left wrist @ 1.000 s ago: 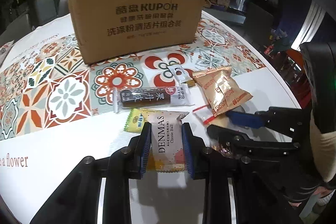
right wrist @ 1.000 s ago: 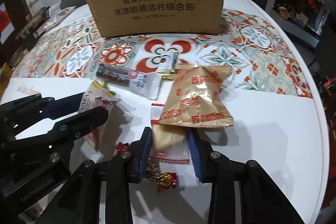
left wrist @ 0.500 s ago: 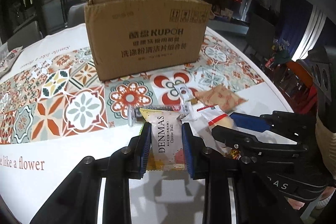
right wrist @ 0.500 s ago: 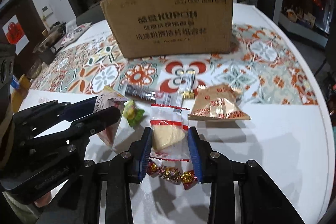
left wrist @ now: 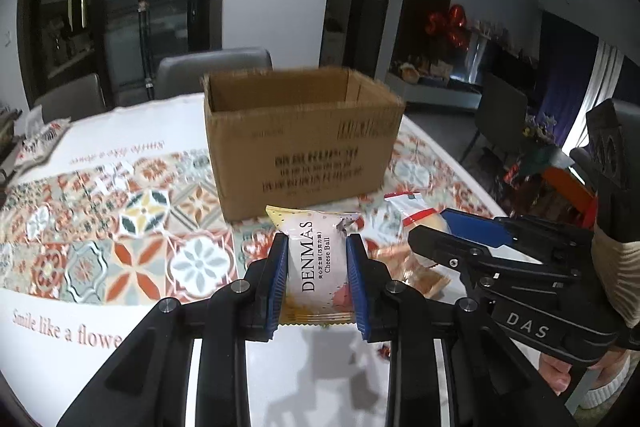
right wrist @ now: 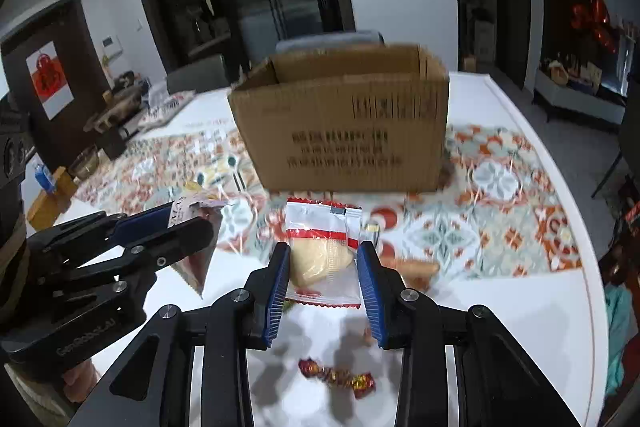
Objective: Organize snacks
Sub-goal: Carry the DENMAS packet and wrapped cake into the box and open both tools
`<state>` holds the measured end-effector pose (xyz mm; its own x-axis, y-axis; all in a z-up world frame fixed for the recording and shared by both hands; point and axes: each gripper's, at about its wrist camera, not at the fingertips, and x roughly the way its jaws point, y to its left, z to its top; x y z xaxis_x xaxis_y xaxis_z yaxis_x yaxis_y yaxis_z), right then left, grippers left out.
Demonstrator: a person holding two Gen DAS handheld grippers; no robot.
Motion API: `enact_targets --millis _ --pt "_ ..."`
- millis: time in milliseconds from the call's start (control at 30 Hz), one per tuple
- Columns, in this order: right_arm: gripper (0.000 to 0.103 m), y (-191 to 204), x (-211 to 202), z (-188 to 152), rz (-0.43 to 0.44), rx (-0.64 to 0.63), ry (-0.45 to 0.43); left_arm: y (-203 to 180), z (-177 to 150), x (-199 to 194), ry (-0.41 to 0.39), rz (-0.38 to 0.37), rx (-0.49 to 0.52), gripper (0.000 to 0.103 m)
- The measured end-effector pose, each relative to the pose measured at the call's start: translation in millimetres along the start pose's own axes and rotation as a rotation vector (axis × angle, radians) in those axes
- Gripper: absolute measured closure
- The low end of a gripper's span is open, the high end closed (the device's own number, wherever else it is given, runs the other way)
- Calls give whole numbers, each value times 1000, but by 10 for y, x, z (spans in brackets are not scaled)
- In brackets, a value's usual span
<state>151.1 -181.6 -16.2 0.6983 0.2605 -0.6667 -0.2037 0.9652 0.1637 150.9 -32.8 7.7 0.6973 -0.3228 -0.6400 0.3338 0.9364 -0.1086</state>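
My left gripper (left wrist: 316,247) is shut on a white Denmas Cheese Ball packet (left wrist: 316,263), held off the table. In the right wrist view that gripper (right wrist: 188,223) shows at the left with the packet (right wrist: 196,259) hanging from it. My right gripper (right wrist: 324,255) is shut on a clear red-trimmed packet with a pale pastry (right wrist: 322,251); the same packet (left wrist: 416,215) appears at the right of the left wrist view, in the right gripper (left wrist: 432,227). An open brown cardboard box (left wrist: 300,143) (right wrist: 344,123) stands ahead on the table, its top open.
Red foil candies (right wrist: 340,377) lie on the white table (right wrist: 500,327) below my right gripper. A tan snack bag (right wrist: 416,269) lies to the right of it. A patterned tile runner (left wrist: 100,227) crosses the table. Chairs (left wrist: 212,71) stand behind the box.
Both grippers have risen with their packets off the table and tilted up. The box's open top has come into sight, and the snacks left on the table have dropped low in view.
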Motion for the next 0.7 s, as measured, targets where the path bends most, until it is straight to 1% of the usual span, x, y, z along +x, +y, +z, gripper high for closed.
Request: enact_targets --millis 200,333,500,700 --pt "67 28 -154 254 18 -15 -67 -37 281 -130 -48 -1 9 74" --pt "67 21 -218 430 20 -25 -96 -34 455 -153 -72 22 35 74" --pt "67 6 -227 635 5 -44 -116 11 670 -99 -86 42 54 74" --pt "67 -14 -188 903 0 -55 -126 93 910 40 -79 55 65 74"
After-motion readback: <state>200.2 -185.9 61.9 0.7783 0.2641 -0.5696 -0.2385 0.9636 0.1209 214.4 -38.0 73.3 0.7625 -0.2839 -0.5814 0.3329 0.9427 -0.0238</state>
